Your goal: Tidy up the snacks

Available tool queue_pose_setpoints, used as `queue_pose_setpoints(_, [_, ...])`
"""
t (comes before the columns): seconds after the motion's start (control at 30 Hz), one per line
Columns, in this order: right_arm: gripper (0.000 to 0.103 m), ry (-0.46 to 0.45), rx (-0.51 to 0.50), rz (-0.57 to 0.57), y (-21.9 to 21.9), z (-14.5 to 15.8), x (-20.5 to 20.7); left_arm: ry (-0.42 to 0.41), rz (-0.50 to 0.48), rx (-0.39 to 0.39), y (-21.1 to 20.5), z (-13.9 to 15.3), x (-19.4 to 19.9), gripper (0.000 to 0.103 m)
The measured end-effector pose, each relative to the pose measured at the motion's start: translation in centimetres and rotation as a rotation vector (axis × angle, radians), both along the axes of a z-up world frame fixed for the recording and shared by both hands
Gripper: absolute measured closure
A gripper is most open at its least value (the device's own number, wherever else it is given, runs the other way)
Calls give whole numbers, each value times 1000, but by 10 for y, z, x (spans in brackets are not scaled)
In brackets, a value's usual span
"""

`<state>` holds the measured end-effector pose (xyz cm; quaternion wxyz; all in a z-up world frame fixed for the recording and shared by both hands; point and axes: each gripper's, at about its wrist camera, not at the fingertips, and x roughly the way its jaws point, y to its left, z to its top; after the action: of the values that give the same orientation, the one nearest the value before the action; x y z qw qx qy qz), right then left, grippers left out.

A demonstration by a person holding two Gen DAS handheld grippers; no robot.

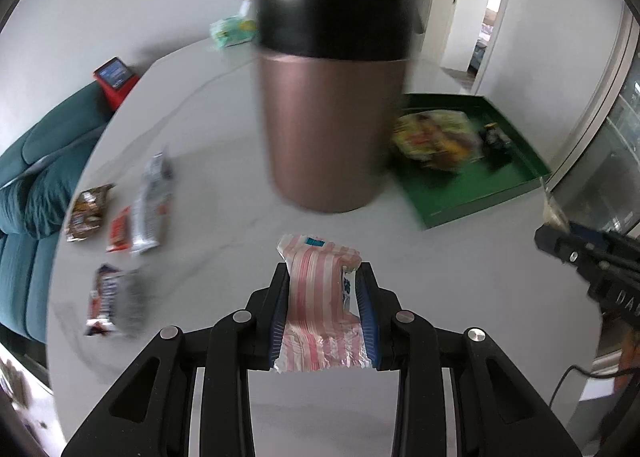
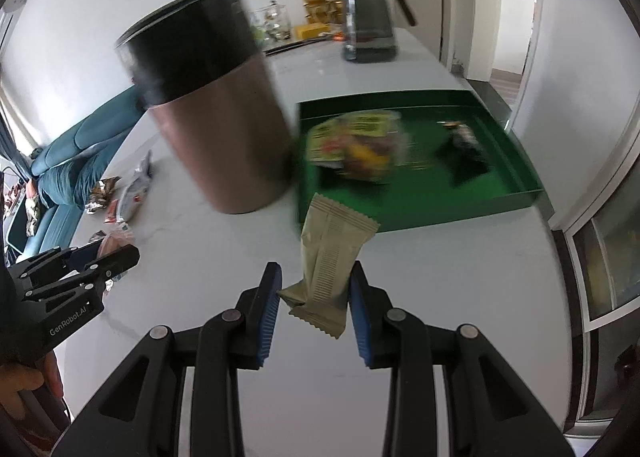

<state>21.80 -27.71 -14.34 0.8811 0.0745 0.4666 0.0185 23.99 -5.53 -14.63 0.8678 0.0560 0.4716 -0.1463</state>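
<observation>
Left wrist view shows your left gripper (image 1: 325, 289) squeezing a pink striped snack (image 1: 320, 297) tight between both pads, with the tall pink bin (image 1: 332, 97) straight ahead of the jaws and the green tray (image 1: 488, 193) off to their right. In the right wrist view your right gripper (image 2: 314, 297) has a tan snack packet (image 2: 332, 257) between its jaws; the right pad touches it, but you cannot tell if the left pad does, so the hold may be loose. The tray sits just past those jaws, so I think the packet goes there next. Bring it over the tray's bare green floor, clear of the yellow bag (image 2: 356, 145), go low, then let go. Keep the left snack pinched until its turn. More snacks (image 1: 120, 217) lie left of the left jaws. The pictures are blurry, so the names on the wrappers and the small dark thing (image 2: 464, 149) in the tray are hard to read, and the bin's inside is hidden
</observation>
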Motion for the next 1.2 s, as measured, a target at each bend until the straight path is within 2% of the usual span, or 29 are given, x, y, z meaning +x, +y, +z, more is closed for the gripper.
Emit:
queue_pose_setpoints(0.33, [103,-24,-41,4,-112,16,12,-28,-12,-23,-124,15,13,75])
queue_pose_setpoints(0.63, [103,-38,-16,14,-167,21,63,-64,-1,12,-191,30,56,75])
queue_pose_setpoints(0.9, [103,7,-20,60,-173,3,123,-50,10,18,-215,16,97,75])
queue_pose_setpoints(1.2, [103,68,-22,106,-165,-24,168,-2,43,22,-211,-11,142,75])
